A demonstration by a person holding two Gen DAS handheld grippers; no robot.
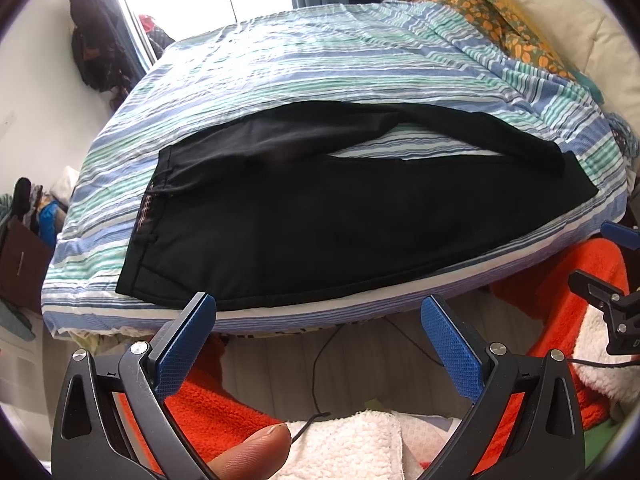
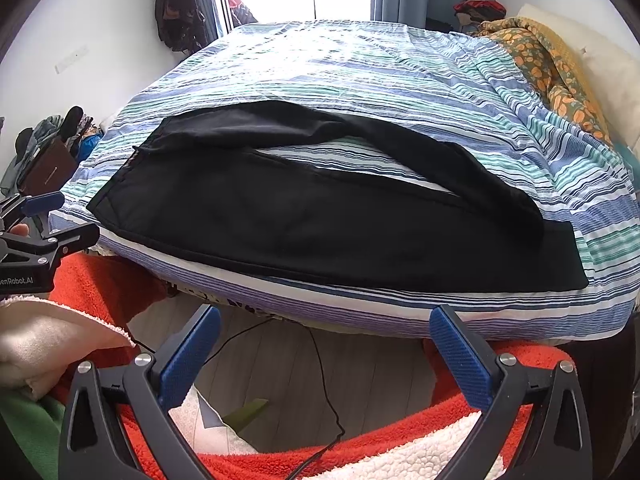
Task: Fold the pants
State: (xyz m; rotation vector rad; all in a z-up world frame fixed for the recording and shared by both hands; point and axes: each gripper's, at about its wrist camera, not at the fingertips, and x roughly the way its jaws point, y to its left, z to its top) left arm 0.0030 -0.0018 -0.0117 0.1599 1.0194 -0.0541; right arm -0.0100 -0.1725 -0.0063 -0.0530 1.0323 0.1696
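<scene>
Black pants (image 1: 320,216) lie spread on the striped bed (image 1: 304,64), waistband at the left, the two legs running right with a gap of sheet between them. They also show in the right wrist view (image 2: 320,220). My left gripper (image 1: 318,312) is open and empty, just short of the bed's near edge below the pants' waist end. My right gripper (image 2: 325,322) is open and empty, below the bed's near edge under the legs. The right gripper shows at the left view's right edge (image 1: 608,280); the left gripper at the right view's left edge (image 2: 36,236).
An orange and white fleece (image 2: 360,440) lies below the grippers over a wooden floor (image 2: 288,364) with a black cable (image 2: 328,392). A yellow floral blanket (image 2: 548,56) is piled at the bed's far right. Clothes hang on the left wall (image 2: 180,4). Clutter sits left of the bed (image 2: 48,160).
</scene>
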